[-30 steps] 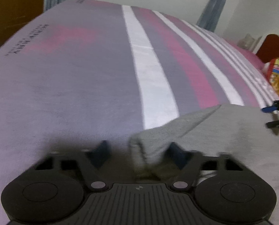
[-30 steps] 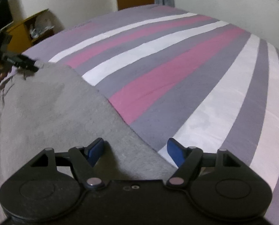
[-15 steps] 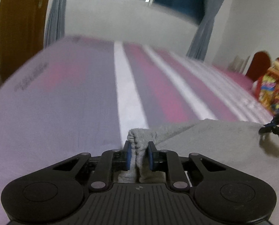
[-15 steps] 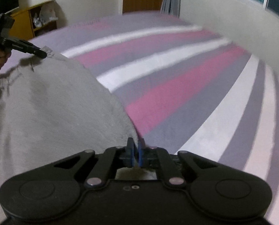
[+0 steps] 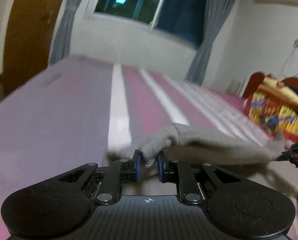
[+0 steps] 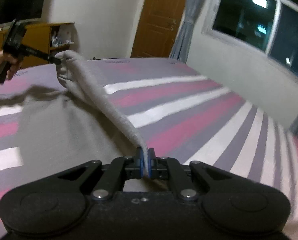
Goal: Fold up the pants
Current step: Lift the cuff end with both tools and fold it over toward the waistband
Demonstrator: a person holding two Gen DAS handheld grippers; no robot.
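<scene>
Striped bedding (image 6: 189, 108) in pink, grey and white fills both views. At 12 o'clock from its own camera, the left gripper (image 5: 148, 165) pinches a bunched corner of the grey pants (image 5: 199, 142) between 2 nearly closed blue pads, and the fabric runs off toward 3 o'clock. The right gripper (image 6: 145, 165) is clamped tight on a thin edge of the same garment, which rises as a taut ridge toward 10 o'clock. Beyond, at 12 o'clock, a wooden door (image 6: 159, 18) stands beside a dark window (image 6: 259, 14).
</scene>
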